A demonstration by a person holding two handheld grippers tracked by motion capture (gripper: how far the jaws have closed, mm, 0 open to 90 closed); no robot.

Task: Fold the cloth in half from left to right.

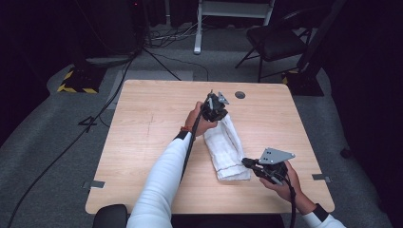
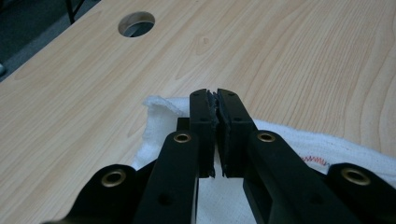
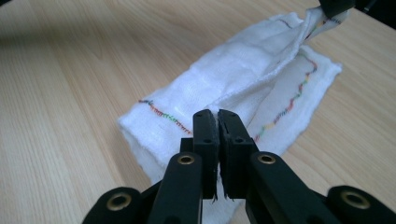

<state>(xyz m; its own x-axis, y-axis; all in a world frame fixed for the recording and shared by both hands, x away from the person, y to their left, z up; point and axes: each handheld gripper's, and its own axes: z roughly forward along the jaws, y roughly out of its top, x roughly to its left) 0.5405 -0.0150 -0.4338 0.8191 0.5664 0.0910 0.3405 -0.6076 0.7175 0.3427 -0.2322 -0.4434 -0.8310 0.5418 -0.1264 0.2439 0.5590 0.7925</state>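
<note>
Two grippers (image 1: 216, 111) (image 1: 247, 163) — towel (image 1: 227, 147), table hole (image 1: 240, 95)

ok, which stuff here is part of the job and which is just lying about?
In the job:
- white cloth
- left gripper, shut on the cloth's far end
- right gripper, shut on its near end

Lying about:
- chair
- floor cables

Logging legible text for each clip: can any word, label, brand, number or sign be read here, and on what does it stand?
None can be read.
White cloth: coloured zigzag stitching, no letters.
Wooden table: bare wood with a round hole, no print.
Black and yellow striped floor marking: a hazard pattern, no words.
Small red light in the dark background: no text.
</note>
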